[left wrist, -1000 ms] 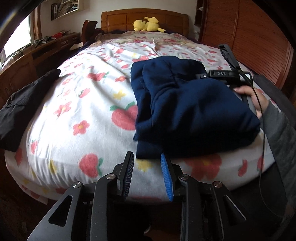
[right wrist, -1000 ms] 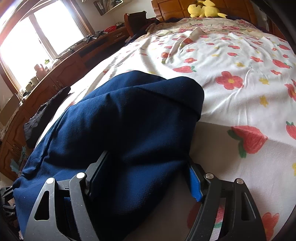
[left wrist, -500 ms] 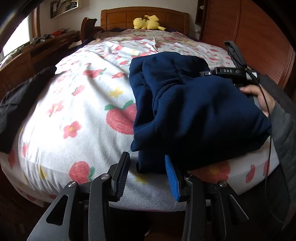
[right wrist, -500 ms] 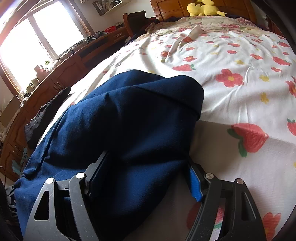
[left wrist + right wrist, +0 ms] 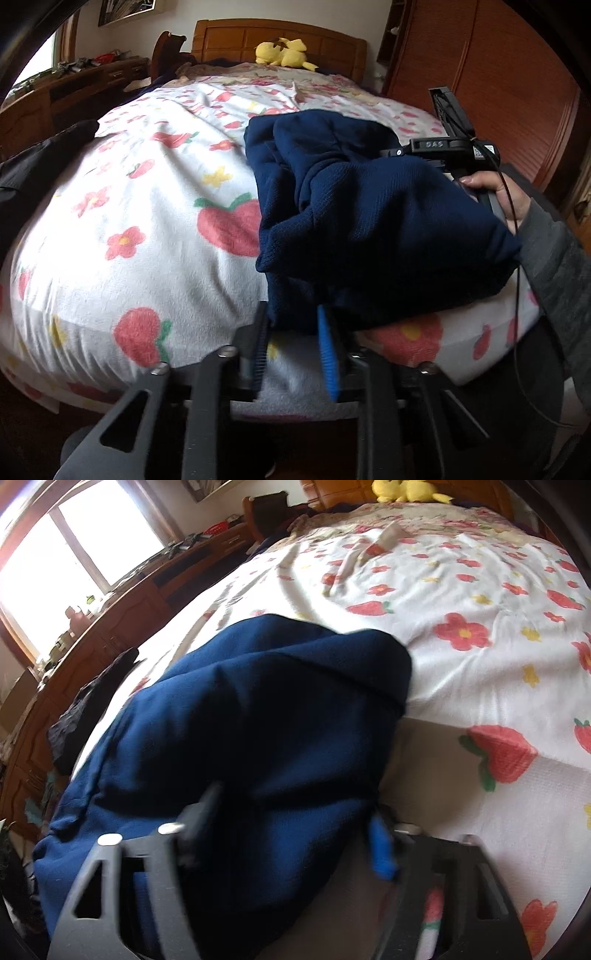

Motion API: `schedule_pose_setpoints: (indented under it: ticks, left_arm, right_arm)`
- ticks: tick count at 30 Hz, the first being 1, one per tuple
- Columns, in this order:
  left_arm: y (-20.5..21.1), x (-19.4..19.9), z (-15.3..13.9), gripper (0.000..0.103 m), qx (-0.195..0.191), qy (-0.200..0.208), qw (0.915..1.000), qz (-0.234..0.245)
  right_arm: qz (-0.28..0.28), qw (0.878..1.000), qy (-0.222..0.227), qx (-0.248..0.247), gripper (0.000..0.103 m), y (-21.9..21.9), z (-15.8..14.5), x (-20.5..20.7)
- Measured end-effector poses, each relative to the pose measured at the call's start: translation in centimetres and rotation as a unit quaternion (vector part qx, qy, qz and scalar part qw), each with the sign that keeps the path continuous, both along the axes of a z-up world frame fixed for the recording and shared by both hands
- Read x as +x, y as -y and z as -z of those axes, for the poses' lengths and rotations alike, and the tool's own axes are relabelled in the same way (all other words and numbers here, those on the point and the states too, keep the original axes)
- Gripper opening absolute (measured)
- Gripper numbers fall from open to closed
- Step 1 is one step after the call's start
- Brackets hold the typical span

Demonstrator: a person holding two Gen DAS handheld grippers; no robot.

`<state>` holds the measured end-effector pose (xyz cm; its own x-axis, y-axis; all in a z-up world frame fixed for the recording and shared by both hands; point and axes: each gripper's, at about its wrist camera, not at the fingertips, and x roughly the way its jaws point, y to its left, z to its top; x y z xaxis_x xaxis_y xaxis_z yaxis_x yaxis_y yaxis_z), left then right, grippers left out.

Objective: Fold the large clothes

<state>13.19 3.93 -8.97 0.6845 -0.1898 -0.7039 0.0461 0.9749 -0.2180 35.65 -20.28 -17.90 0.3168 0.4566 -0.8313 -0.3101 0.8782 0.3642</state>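
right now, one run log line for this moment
left gripper: open, at navy blue knit garment near edge | right gripper: open, straddling garment | floral bedsheet

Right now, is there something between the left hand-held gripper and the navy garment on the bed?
Nothing visible. The left hand-held gripper is open, and the hem of the navy garment already hangs between its fingers at the edge of the bed.

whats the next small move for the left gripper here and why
Probably ease the left gripper forward a little and close on the near edge of the navy garment. Its jaws stand open with that hem just between the fingertips, not yet pinched. The right gripper already has a bundle of the same cloth between its wide jaws on the bed, so both sides could then lift together.
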Motion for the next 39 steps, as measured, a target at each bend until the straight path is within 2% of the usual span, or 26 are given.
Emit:
schedule_pose_setpoints:
  ticks: [2, 5, 13, 19, 26, 33, 35, 37, 39]
  left_arm:
    - [-0.4, 0.0, -0.3, 0.012, -0.015, 0.003, 0.9999, 0.007]
    - [-0.7, -0.4, -1.2, 0.01, -0.009, 0.02, 0.9997, 0.013]
    - [-2.6, -1.3, -4.6, 0.009, -0.005, 0.069, 0.9976, -0.001]
    - [-6.9, -1.9, -6.5, 0.009, -0.002, 0.105, 0.9936, -0.042]
    - [-14.8, -3.5, -8.6, 0.009, 0.026, 0.142, 0.9841, -0.103]
    - [-24.7, -4.8, -10.2, 0.008, 0.065, 0.146, 0.9711, -0.178]
    - [-27.6, -5.4, -10.7, 0.008, 0.077, 0.149, 0.966, -0.197]
    - [-30.5, -5.9, -10.7, 0.008, 0.071, 0.15, 0.9605, -0.224]
    - [-33.6, -6.4, -10.6, 0.008, 0.074, 0.147, 0.952, -0.258]
  right_arm:
    - [0.001, 0.999, 0.023, -0.036, 0.015, -0.9, -1.3, -0.3]
    - [0.015, 0.998, 0.051, -0.035, 0.006, -0.8, -3.6, -0.4]
    - [0.013, 0.994, 0.105, -0.024, 0.004, -2.0, -7.7, -1.6]
    - [-0.01, 0.989, 0.142, -0.028, 0.004, -6.2, -10.6, -1.4]
    - [-0.07, 0.983, 0.169, -0.032, 0.003, -16.3, -12.9, 1.4]
    - [-0.143, 0.973, 0.179, -0.018, 0.003, -28.9, -14.1, 4.9]
    - [-0.158, 0.97, 0.183, -0.008, 0.003, -32.7, -14.3, 5.8]
    - [-0.157, 0.972, 0.174, 0.012, 0.003, -36.4, -14.2, 6.7]
    - [-0.172, 0.968, 0.182, 0.024, 0.003, -40.0, -14.4, 6.7]
